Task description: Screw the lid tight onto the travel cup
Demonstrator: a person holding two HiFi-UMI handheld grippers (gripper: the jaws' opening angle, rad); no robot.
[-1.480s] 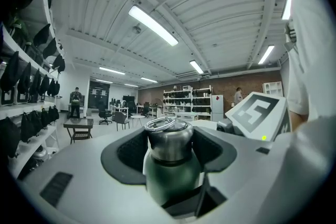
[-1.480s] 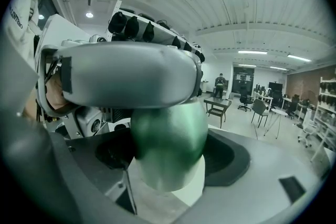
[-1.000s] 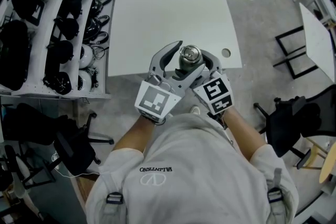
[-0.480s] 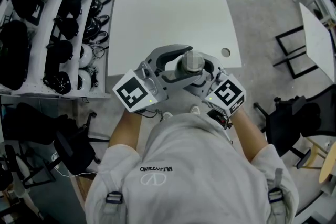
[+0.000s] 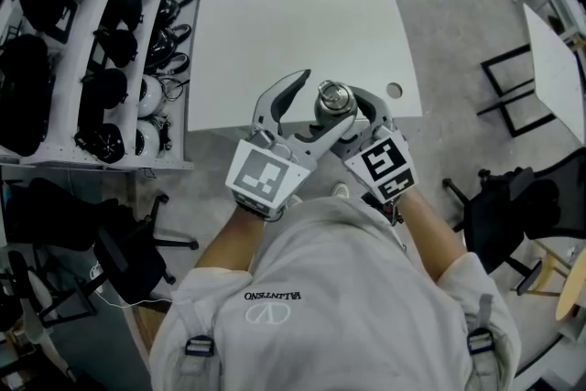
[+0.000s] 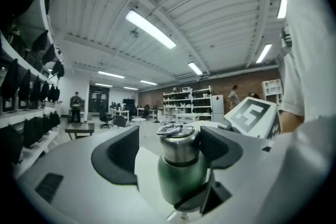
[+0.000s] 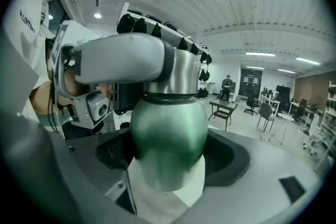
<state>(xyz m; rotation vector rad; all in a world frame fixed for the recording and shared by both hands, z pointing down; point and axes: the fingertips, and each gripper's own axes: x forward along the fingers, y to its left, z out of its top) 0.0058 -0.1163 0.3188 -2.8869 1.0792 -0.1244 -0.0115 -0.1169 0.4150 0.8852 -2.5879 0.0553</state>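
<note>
The travel cup has a green body (image 7: 168, 134) and a steel lid (image 6: 177, 145) with a ring on top. I hold it in the air over the near edge of the white table (image 5: 293, 32). My right gripper (image 7: 168, 160) is shut on the green body, with a dark pad pressed against each side. My left gripper (image 6: 172, 148) stands at lid height, the lid (image 5: 333, 96) between its jaws. These jaws have just been opening. The left pad (image 6: 123, 152) is clear of the lid and the right pad (image 6: 220, 147) lies close beside it.
Shelves with black headgear (image 5: 101, 32) run along the left. The table has a round cable hole (image 5: 395, 92) near its right front corner. A second white table (image 5: 554, 69) and a dark chair (image 5: 513, 206) stand to the right.
Half a second ago the left gripper lay turned across the lid, its marker cube further left. It has swung back and its jaws stand wider. The right gripper keeps hold of the cup.
</note>
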